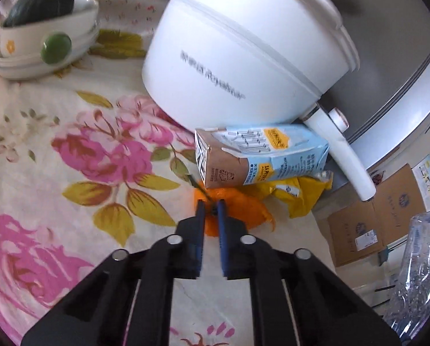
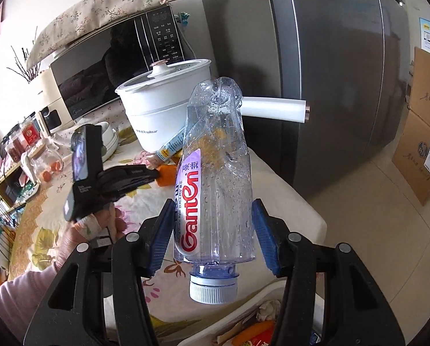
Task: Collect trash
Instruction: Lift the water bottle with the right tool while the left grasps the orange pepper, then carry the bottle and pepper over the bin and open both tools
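Note:
My left gripper (image 1: 211,206) is nearly shut, its blue fingertips pinching the edge of an orange wrapper (image 1: 238,210) on the floral tablecloth (image 1: 70,150). A blue and brown drink carton (image 1: 261,155) lies just beyond it, on a crumpled yellow wrapper (image 1: 301,193). My right gripper (image 2: 213,210) is shut on a crushed clear Ganten water bottle (image 2: 215,178), held cap down above a white bin (image 2: 243,317) holding trash. The bottle also shows at the right edge of the left wrist view (image 1: 416,271).
A white electric pot (image 1: 243,57) with a long handle (image 1: 350,161) stands right behind the carton. Stacked bowls with a green squash (image 1: 42,31) sit far left. A grey fridge (image 2: 330,72), a microwave (image 2: 105,66) and cardboard boxes (image 2: 425,132) surround the table.

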`<state>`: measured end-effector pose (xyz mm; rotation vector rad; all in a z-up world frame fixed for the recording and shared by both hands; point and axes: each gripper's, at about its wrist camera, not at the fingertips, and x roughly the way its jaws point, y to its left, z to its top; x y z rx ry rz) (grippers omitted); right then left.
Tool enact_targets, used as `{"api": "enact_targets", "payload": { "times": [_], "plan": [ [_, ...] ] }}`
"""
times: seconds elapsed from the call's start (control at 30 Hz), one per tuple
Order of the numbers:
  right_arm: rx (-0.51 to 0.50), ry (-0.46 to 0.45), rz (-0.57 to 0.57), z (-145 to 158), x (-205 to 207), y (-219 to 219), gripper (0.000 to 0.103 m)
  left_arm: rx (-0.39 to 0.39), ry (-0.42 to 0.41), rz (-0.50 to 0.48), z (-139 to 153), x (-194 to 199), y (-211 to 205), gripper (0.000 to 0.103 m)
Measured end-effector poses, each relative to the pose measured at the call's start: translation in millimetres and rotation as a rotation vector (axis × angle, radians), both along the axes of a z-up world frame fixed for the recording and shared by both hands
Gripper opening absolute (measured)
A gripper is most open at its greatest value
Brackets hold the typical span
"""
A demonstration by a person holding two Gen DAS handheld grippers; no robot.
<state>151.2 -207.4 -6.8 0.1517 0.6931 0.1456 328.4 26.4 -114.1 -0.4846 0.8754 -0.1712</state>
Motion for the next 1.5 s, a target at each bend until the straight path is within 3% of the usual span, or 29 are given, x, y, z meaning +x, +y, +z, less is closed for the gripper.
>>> {"api": "enact_targets", "payload": {
  "times": [0.5, 1.03, 1.5],
  "plan": [
    [0.036, -0.055, 0.013, 16.0, -23.6, -0.9, 0.051, 0.108, -0.151, -0.070, 65.5, -70.8, 14.9, 0.004],
    [0.016, -0.108, -0.056, 30.7, -65.2, -14.2, 0.051, 0.042, -0.249, -0.204, 107.9, -151.5, -6.8, 0.004],
    [0.020, -0.003, -0.176, 0.4, -138.6, -51.9, 0.052, 0.019, -0.253, -0.390, 112.5, -189.5, -57.2, 0.004]
  ]
}}
